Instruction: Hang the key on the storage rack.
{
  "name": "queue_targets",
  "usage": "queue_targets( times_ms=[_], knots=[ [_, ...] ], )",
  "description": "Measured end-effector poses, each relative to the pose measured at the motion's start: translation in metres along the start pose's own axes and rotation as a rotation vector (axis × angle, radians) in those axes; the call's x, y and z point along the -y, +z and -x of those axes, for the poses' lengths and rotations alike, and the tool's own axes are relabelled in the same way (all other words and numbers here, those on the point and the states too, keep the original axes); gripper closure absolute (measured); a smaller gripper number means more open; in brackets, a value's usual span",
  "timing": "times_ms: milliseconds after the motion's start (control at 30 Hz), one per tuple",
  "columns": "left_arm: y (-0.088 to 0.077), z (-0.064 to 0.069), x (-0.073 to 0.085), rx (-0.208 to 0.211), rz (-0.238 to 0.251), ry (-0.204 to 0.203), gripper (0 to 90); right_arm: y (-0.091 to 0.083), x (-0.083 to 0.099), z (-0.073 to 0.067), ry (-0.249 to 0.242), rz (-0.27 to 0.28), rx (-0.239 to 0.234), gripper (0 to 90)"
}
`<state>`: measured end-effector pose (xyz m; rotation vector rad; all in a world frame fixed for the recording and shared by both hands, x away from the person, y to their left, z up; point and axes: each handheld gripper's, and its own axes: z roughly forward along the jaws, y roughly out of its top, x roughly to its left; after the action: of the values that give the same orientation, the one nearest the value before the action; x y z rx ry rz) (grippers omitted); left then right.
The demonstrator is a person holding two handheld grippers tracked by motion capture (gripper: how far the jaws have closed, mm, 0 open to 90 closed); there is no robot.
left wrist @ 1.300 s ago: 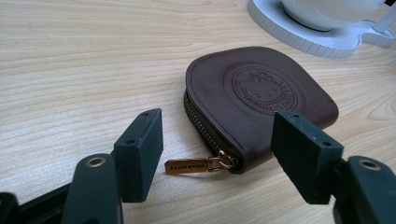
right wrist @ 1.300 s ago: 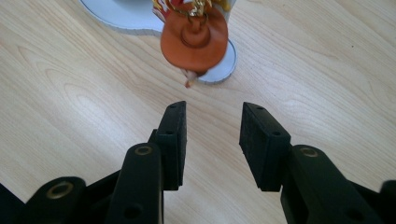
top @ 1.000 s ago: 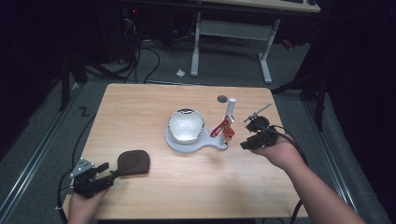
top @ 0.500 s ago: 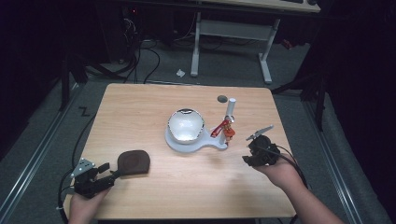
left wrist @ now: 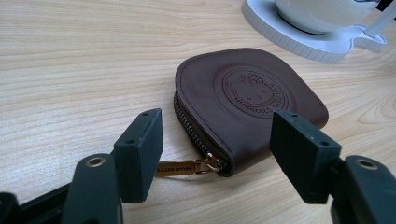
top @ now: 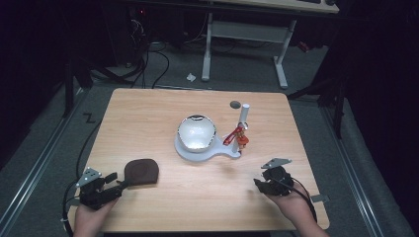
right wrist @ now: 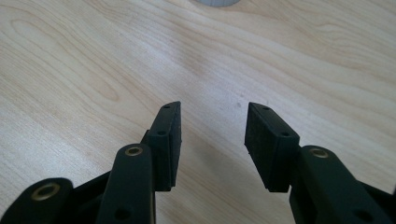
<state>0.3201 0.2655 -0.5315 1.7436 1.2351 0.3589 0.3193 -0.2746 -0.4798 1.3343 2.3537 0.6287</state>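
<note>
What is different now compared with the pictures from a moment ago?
The right gripper has drawn back from beside the white stand with the silver bowl toward the person's edge of the wooden table, sinking closer to it. Its jaws have just been opening, with nothing between them. The left gripper kept its place, open, at the brown leather zip pouch. Pouch, stand and red clip lie as before.

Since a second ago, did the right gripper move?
Yes. The right gripper has pulled back from beside the white stand toward the table's near edge, its jaws opening with nothing between them.
</note>
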Motion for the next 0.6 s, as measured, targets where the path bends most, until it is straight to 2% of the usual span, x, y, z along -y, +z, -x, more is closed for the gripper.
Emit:
queue_targets(
  times_ms=[100,300,367,433,500,567,600],
  knots=[
    [0.000,0.000,0.000,0.000,0.002,0.002,35.2,0.003,0.009,-0.004,-0.006,0.033,0.029,56.4],
    [0.001,0.001,-0.001,0.002,0.002,0.017,35.9,0.008,0.026,-0.011,0.028,0.134,0.052,56.3],
    [0.001,0.003,-0.003,0.010,0.011,0.047,35.4,0.009,0.033,-0.014,0.056,0.178,0.052,56.2],
    [0.001,0.004,-0.005,0.008,0.018,0.058,35.1,0.012,0.041,-0.018,0.054,0.217,0.064,56.5],
    [0.001,0.004,-0.008,-0.005,0.025,0.053,35.9,0.012,0.046,-0.019,0.047,0.207,0.049,56.9],
    [0.003,0.005,-0.011,-0.016,0.022,0.049,37.5,0.007,0.047,-0.019,0.017,0.221,0.074,57.0],
    [0.004,0.005,-0.012,-0.016,0.022,0.048,37.8,0.006,0.048,-0.018,0.019,0.224,0.075,57.2]
  ],
)
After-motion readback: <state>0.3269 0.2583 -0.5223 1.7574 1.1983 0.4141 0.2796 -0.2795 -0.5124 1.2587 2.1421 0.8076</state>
